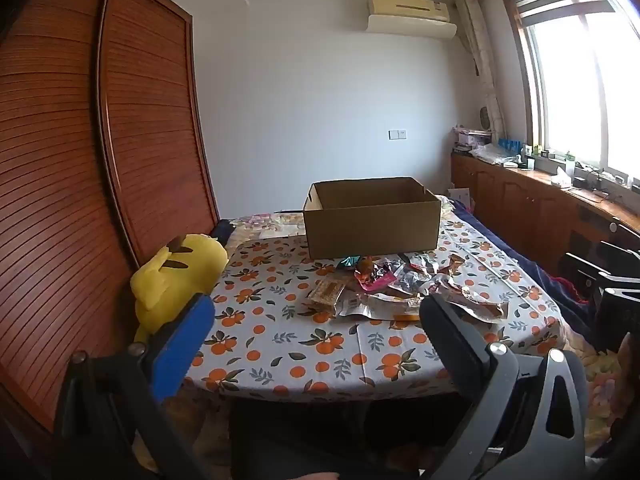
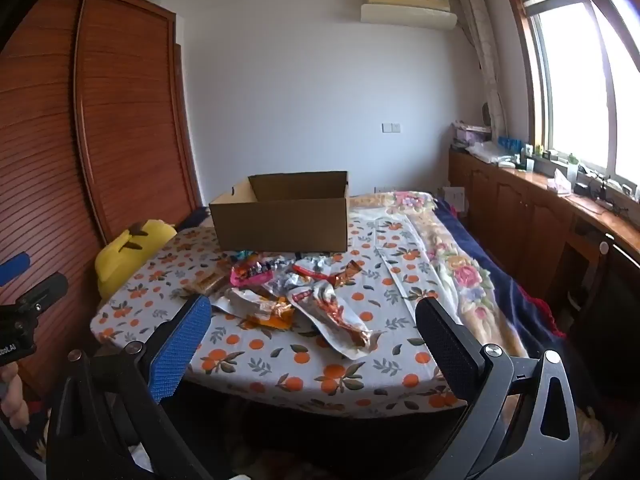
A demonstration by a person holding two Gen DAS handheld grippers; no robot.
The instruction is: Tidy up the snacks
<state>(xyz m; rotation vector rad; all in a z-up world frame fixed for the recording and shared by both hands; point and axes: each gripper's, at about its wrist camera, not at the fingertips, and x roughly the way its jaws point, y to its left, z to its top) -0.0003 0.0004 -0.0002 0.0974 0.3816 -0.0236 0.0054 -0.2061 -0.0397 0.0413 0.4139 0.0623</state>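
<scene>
On the orange-print tablecloth (image 2: 320, 364), just before our cardboard box (image 2: 280, 224), the snack packets (image 2: 304, 296) lie heaped; the longest packet (image 2: 340, 320) runs slantwise toward us. Left gripper (image 1: 316, 320) and right gripper (image 2: 312, 320) both gape, holding nothing.

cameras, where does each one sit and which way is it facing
Left wrist: on the left gripper, facing the cardboard box and snack packets; its own open fingers show.
Right wrist: on the right gripper, further right, facing the same way; its open fingers, the left gripper and a hand show.
Shared: box, snacks, yellow plush.
</scene>
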